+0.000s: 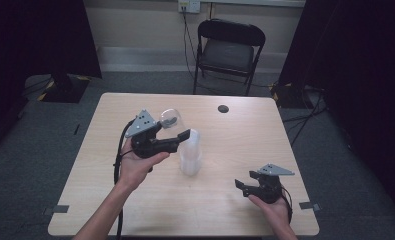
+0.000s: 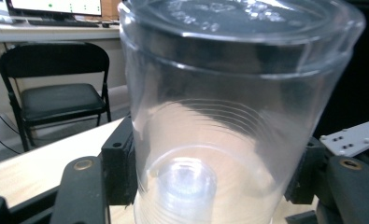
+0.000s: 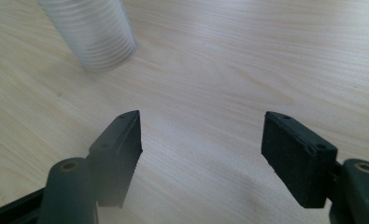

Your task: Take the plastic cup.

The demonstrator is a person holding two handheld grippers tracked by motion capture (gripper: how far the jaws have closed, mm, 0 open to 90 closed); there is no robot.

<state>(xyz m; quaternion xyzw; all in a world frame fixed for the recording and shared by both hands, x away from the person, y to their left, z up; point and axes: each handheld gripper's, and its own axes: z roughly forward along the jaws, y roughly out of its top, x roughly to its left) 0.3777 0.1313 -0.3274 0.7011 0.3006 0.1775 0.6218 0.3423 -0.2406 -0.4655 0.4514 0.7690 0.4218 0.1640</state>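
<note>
Above the middle of the desk (image 1: 135, 210), the left gripper (image 1: 177, 137) clamps a clear plastic cup (image 1: 169, 119), lifted beside the stack of cups (image 1: 190, 156). The thin wall could buckle or slip if squeezed unevenly. The right gripper (image 1: 246, 186) rests near the desk's near right corner, jaws apart and empty. Its own view shows the stack's ribbed base (image 3: 91, 35); the left gripper view seems to show the pads (image 2: 119, 161) pressing the cup's sides.
</note>
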